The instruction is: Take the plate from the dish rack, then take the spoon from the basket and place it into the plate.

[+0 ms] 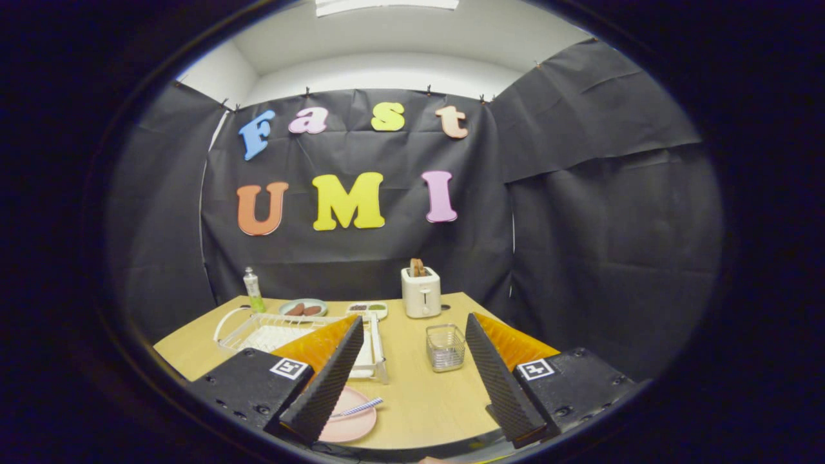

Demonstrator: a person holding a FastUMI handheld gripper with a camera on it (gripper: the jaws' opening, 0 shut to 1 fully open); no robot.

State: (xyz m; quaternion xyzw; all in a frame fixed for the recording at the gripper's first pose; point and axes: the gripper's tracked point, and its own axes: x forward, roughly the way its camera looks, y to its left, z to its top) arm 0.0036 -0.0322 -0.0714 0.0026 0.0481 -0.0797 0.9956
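Matt pale wood-look counter (419, 393); white wire dish rack (283, 332); clear, shiny basket (445, 348); smooth matt pink plate (351, 422) — plastic-looking; glossy white toaster (421, 293); the gripper (412, 386) has 2 wide-apart jaws — ribbed black pads.

Pink plate (351, 422); blue-and-white striped spoon (358, 407); white dish rack (271, 332); cream toaster (421, 292); black ridged fingers (329, 380) (orange-backed); pale wood table (425, 399).

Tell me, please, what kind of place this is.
Probably a staged kitchen table inside a recording booth: black cloth walls surround a wooden table holding a toaster and a dish rack. The hand-held gripper hangs open above it.
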